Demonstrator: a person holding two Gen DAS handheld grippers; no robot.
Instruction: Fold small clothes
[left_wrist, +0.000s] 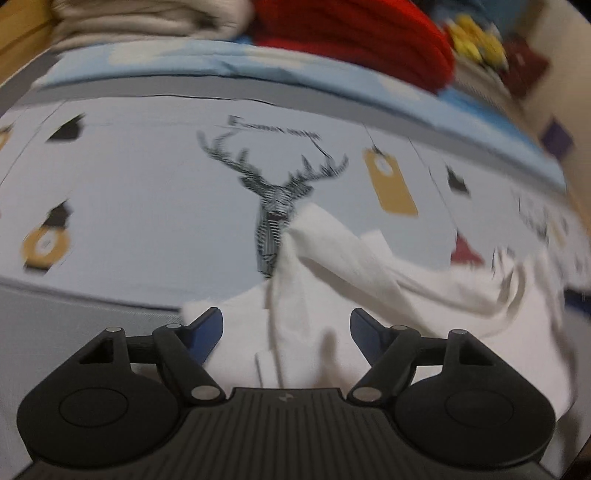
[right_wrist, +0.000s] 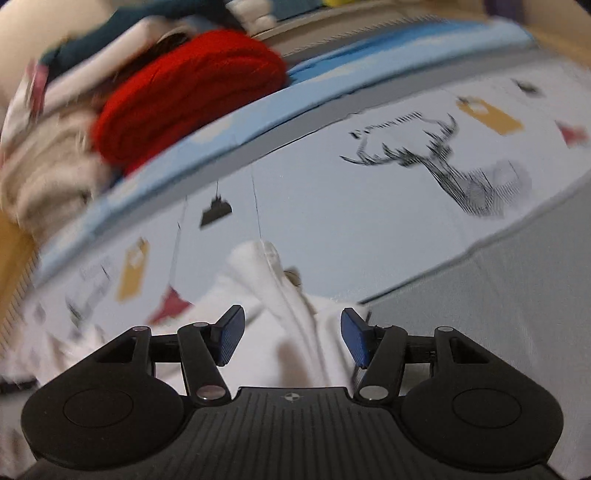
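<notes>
Pale grey bedding printed with a black stag head and mustard tags (left_wrist: 147, 192) spreads under both views, with a folded red knit (left_wrist: 354, 40) and a beige pile at 12 o'clock. On it lies a rumpled white cotton garment (left_wrist: 369, 266), bunched into a ridge. From the left gripper (left_wrist: 286, 325) the ridge runs from between the spread blue pads toward 1 o'clock; from the right gripper (right_wrist: 291, 336) it runs toward 12 o'clock. Both tools stand released, gripping nothing, with cloth lying between the fingers. Each sits equally close, so either could likely pinch first.
</notes>
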